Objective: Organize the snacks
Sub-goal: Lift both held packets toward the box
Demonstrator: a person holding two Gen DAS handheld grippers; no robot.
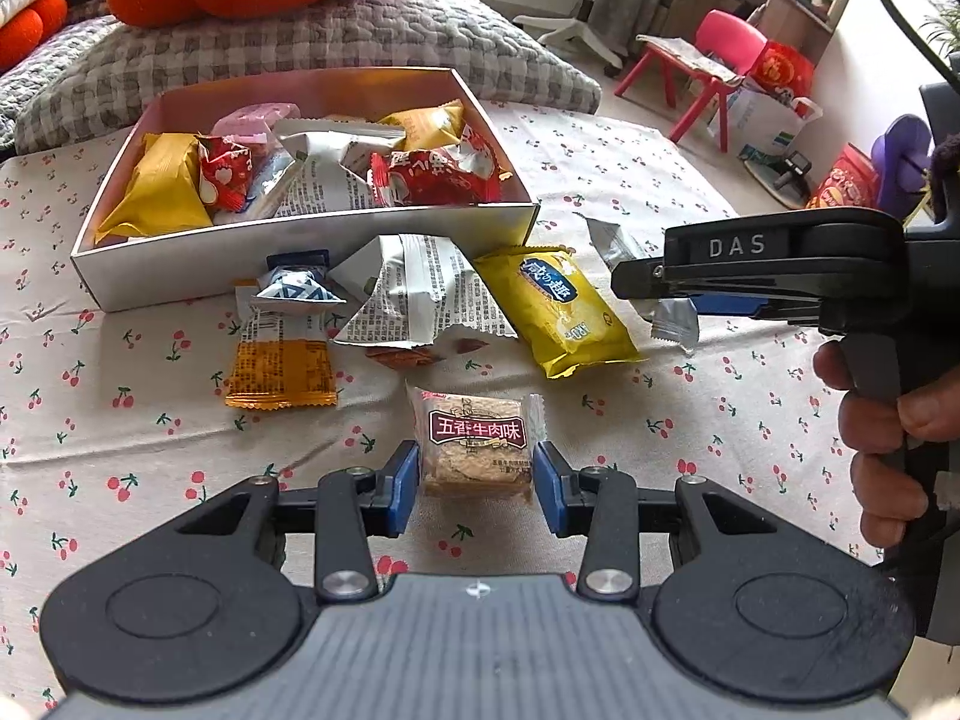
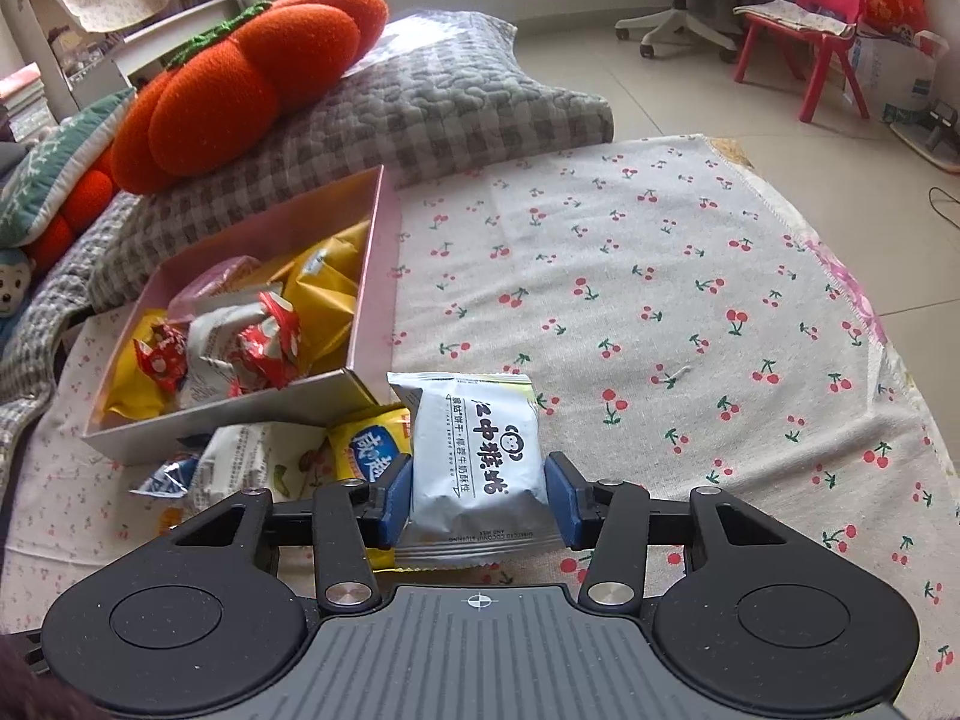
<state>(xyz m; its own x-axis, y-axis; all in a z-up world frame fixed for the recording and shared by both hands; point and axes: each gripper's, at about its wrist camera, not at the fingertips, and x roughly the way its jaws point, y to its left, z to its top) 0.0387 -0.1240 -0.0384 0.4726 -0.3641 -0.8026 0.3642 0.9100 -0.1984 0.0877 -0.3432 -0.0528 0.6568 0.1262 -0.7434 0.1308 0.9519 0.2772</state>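
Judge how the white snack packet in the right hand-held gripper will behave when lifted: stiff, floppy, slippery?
The white snack packet looks puffed, so probably light. Its glossy film may slip between the pads. The crimped ends look floppy, though the right hand-held gripper holds the fuller middle.

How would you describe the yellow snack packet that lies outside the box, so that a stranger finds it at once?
Start at the open box of snacks on the cherry-print cloth. Just in front of its right corner, loose packets lie on the cloth. The yellow packet is the rightmost flat one, bright yellow with a dark blue oval label, unlike its white printed neighbour.
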